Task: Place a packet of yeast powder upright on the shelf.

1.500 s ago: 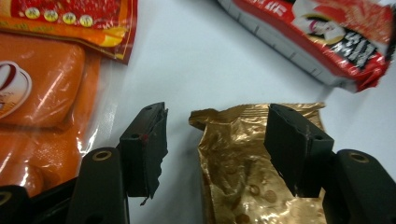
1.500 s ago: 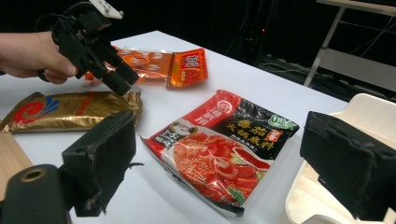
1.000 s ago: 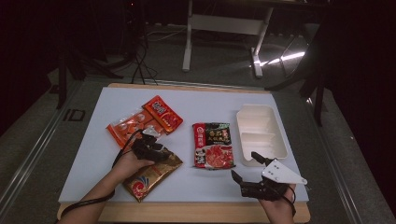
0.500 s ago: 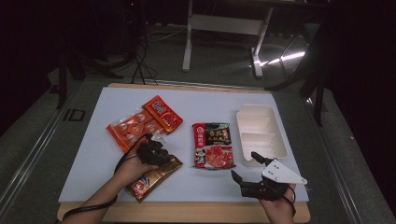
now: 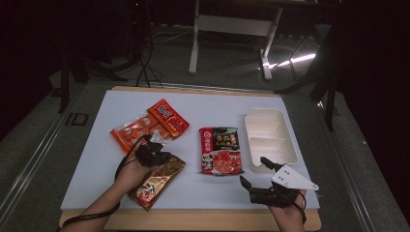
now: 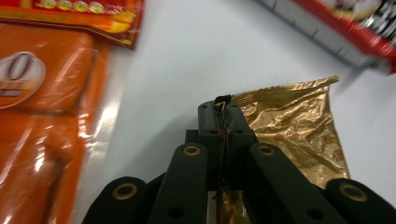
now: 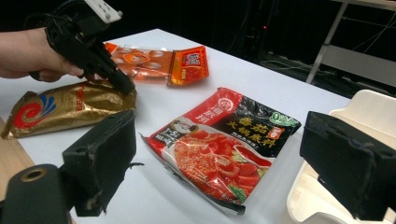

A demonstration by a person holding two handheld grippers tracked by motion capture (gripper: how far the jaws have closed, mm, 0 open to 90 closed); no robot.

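The left gripper (image 5: 155,155) has just been closing and now looks clamped on the top edge of the gold packet (image 5: 157,180), though its own view is tight there. That packet lies near the front-left edge of the white surface (image 5: 96,159), just below the orange packet (image 5: 135,133). The right gripper (image 5: 256,175), jaws wide apart and holding nothing, hovers at the front-right edge, with bare surface between it and the tomato packet (image 5: 221,151).

Bright lit table (image 5: 203,104) amid dark surroundings; close packets blurred, with foil glare.

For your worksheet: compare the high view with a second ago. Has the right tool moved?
No. The right tool sits at the same spot below the white tray, near the table's front edge, jaws apart.
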